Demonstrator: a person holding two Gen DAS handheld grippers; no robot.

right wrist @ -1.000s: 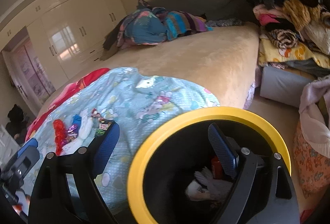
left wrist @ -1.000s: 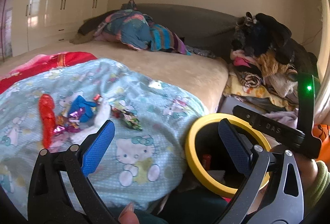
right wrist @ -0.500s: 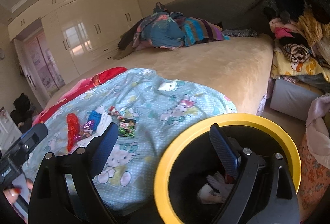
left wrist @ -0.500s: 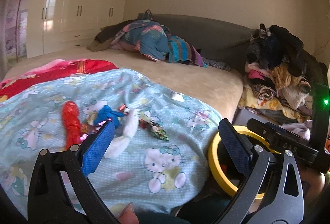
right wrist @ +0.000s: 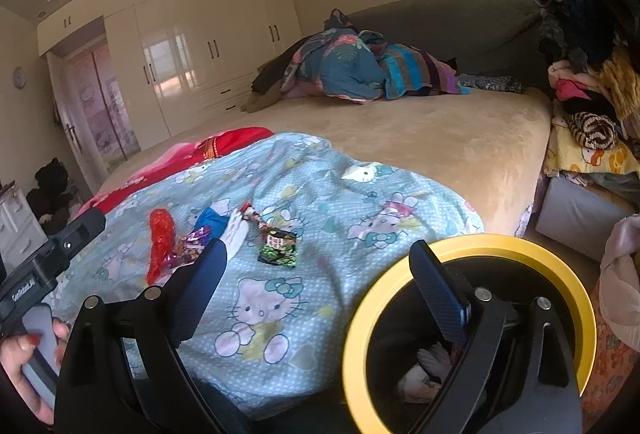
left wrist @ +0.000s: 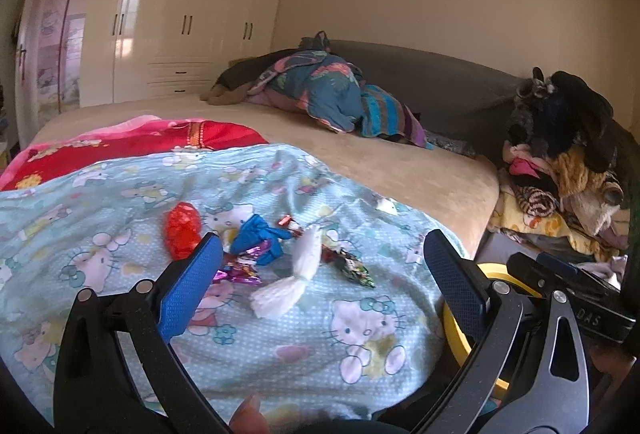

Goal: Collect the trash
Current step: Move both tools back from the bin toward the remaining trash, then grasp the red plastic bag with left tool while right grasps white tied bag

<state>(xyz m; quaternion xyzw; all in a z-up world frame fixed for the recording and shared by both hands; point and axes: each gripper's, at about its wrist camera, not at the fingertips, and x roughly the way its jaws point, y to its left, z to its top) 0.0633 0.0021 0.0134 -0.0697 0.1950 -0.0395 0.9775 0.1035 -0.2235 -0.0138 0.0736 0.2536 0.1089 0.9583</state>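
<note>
Both my claws have swung from the yellow-rimmed black bin toward crinkled wrappers mid-bed; left claw released, right claw released. Next: approach, pinch one.

Both claws farther from bin
</note>
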